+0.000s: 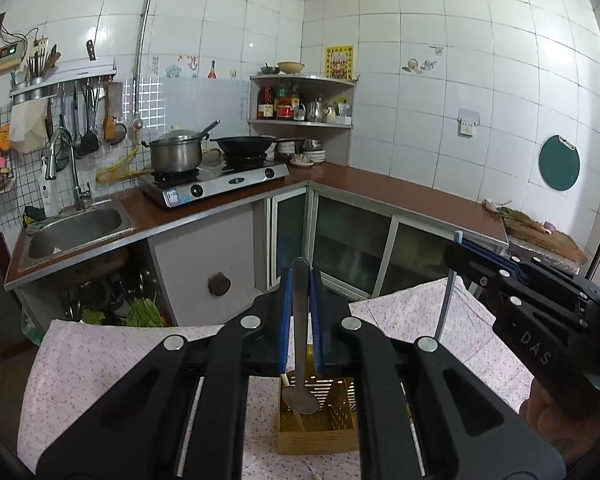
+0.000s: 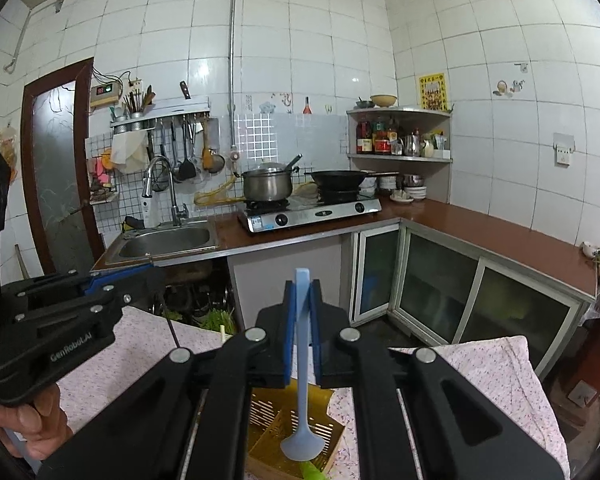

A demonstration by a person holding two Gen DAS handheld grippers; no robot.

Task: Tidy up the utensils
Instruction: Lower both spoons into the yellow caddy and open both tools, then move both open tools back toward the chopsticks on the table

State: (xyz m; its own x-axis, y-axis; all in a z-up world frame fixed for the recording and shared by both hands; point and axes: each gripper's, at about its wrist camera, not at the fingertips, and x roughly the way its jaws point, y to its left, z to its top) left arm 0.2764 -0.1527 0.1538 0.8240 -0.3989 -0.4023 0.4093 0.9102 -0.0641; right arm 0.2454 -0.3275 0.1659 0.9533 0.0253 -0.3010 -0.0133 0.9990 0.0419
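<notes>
On right gripper: "DAS"

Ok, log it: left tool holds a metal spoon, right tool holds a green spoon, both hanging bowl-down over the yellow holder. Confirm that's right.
One thing is wrong: the spoon in the right tool is light blue, not green, as the right wrist view shows. The rest holds: the left tool holds a metal spoon, both hanging bowl-down over the yellow holder.

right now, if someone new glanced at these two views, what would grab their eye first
Each gripper is shut on a spoon hanging bowl-down: the left gripper holds a metal spoon, the right gripper a light blue spoon. Both hang over a yellow slotted utensil basket on the floral tablecloth.
</notes>
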